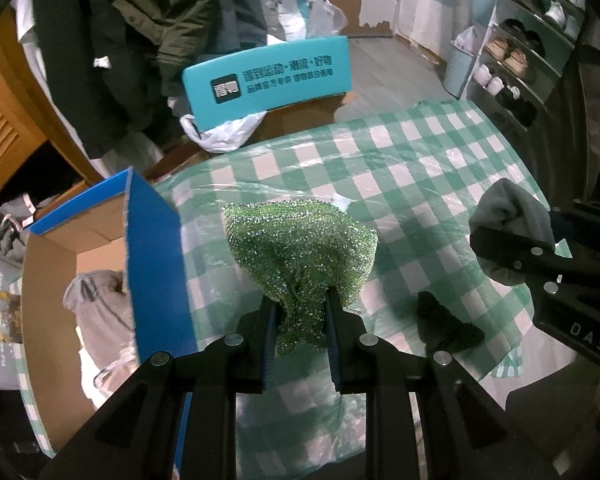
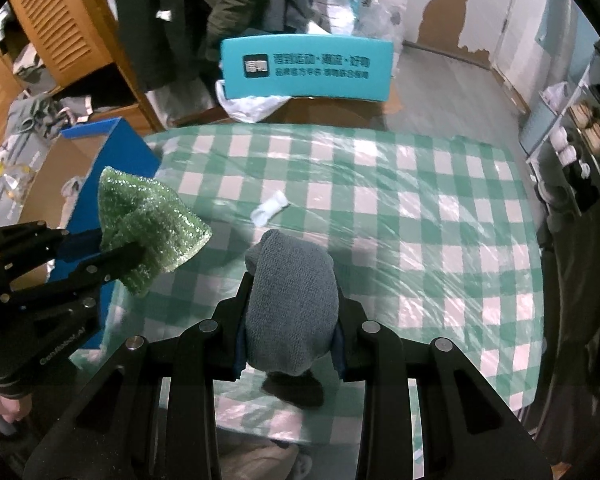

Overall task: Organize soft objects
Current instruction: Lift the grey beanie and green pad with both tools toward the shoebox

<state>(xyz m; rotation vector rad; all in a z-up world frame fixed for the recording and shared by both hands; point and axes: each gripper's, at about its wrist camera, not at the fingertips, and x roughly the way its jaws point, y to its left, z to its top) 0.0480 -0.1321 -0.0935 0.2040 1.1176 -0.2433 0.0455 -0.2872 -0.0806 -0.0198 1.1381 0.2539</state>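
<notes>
The table [image 2: 440,216], under a green-and-white checked cloth with a clear plastic cover, filled the middle of both views. Its far edge ran across the upper part of the right wrist view, with a teal chair back [image 2: 306,68] just behind it. Most of the cloth toward the right of that view lay open; only a small white scrap [image 2: 269,205] rested near the centre. A blue-sided cardboard box [image 1: 156,264] stood at the table's left edge, in the left of the left wrist view, its top open and a grey garment [image 1: 100,308] inside. A shoe rack [image 1: 528,44] stood in the upper right, well apart from the table.

The green scrubber [image 1: 300,256] sat in the lower centre of the left wrist view, lifted above the cloth, its lower end between the jaws and its bulk fanning out beyond the tips. The left gripper [image 1: 300,316] had its jaws drawn in, pinching the scrubber; the box wall was just to its left.

The grey sock [image 2: 292,300] sat in the lower centre of the right wrist view, also off the cloth, a dark shadow beneath it. The right gripper [image 2: 290,320] had its jaws pressed on the sock's sides, wider apart than the left's, the sock's rolled end protruding past the tips.
</notes>
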